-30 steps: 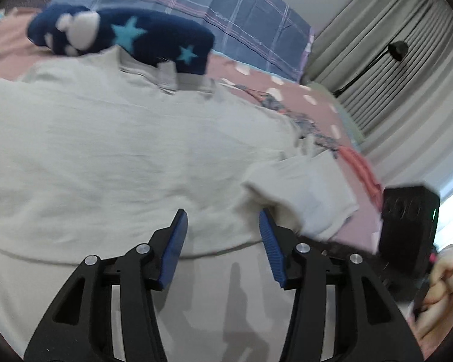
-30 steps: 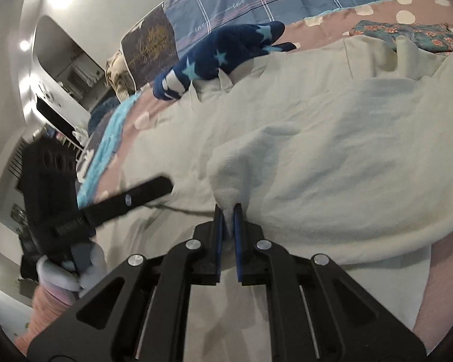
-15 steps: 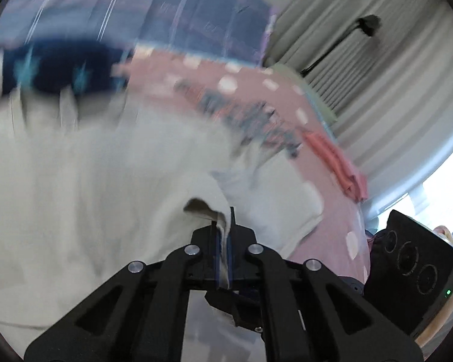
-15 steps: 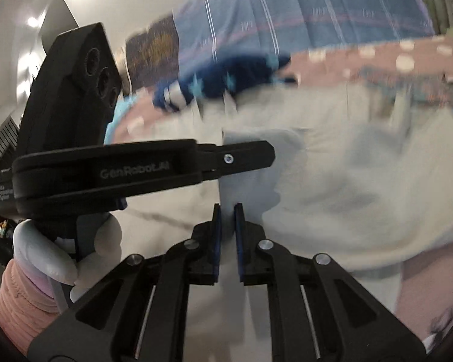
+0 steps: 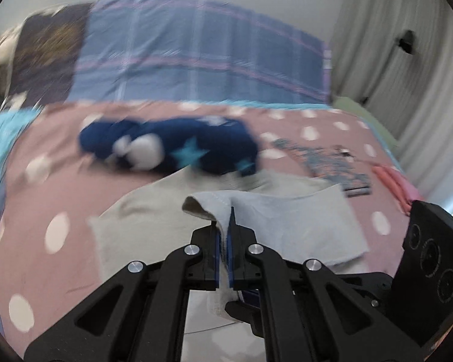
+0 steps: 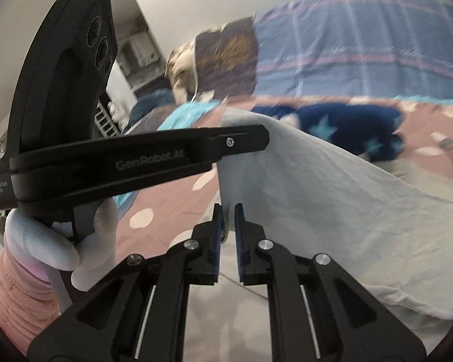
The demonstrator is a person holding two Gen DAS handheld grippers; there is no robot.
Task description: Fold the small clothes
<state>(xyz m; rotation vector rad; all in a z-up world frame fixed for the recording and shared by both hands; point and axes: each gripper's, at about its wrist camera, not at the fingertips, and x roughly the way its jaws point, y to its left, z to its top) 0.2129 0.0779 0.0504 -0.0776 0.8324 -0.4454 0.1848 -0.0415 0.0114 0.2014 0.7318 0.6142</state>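
A pale grey small garment (image 5: 290,226) lies on the pink dotted bedspread (image 5: 54,163), with one end lifted. My left gripper (image 5: 223,226) is shut on a folded edge of that garment, and cloth sticks up between its blue pads. In the right wrist view the same garment (image 6: 317,199) hangs as a raised sheet from my right gripper (image 6: 228,211), which is shut on its near corner. The left gripper's black body (image 6: 136,157), held by a white-gloved hand (image 6: 60,241), crosses that view just left of the raised cloth. Both grippers hold the garment close together above the bed.
A navy bundle with blue stars (image 5: 172,147) lies just beyond the garment. A blue plaid pillow (image 5: 196,54) stands at the head of the bed. A patterned cloth (image 5: 335,163) and a pink item (image 5: 395,181) lie to the right. Grey curtains (image 5: 407,60) hang far right.
The left gripper's jaws went from wide open to shut on the garment's edge. Both grippers then rose with the cloth, drawing close together, and the garment's near end lifted off the bed.
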